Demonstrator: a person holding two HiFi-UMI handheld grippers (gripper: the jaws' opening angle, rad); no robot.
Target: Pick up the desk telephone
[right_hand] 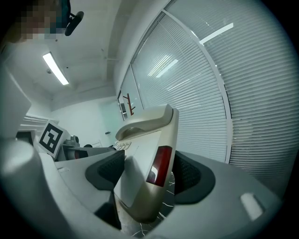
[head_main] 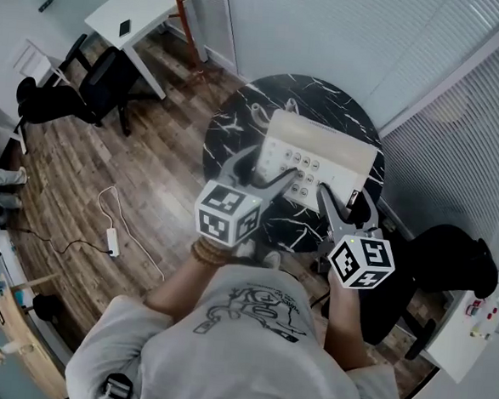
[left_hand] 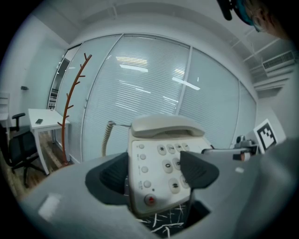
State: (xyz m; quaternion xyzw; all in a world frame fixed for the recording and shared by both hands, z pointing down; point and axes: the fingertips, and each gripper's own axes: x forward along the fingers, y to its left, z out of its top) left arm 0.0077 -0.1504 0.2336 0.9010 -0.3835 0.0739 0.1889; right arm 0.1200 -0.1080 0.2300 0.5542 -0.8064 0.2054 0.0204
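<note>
Cream plastic was seen between both pairs of jaws: the desk telephone (head_main: 321, 152) was held at its near edge over the black marbled table (head_main: 238, 121). The left gripper (head_main: 268, 172) was closed on the phone's near left corner, with one pad laid against the left flank of the casing and the other pressed down over the keypad (left_hand: 169, 161). Beyond those jaws the handset (left_hand: 166, 126) was seated in its cradle, and a coiled cord (left_hand: 106, 137) hung behind the left jaw. The right gripper (head_main: 342, 197) was clamped across the phone's right side, where a dark red panel (right_hand: 159, 165) was set just inside the right jaw. Whether the base was clear of the tabletop could not be told.
</note>
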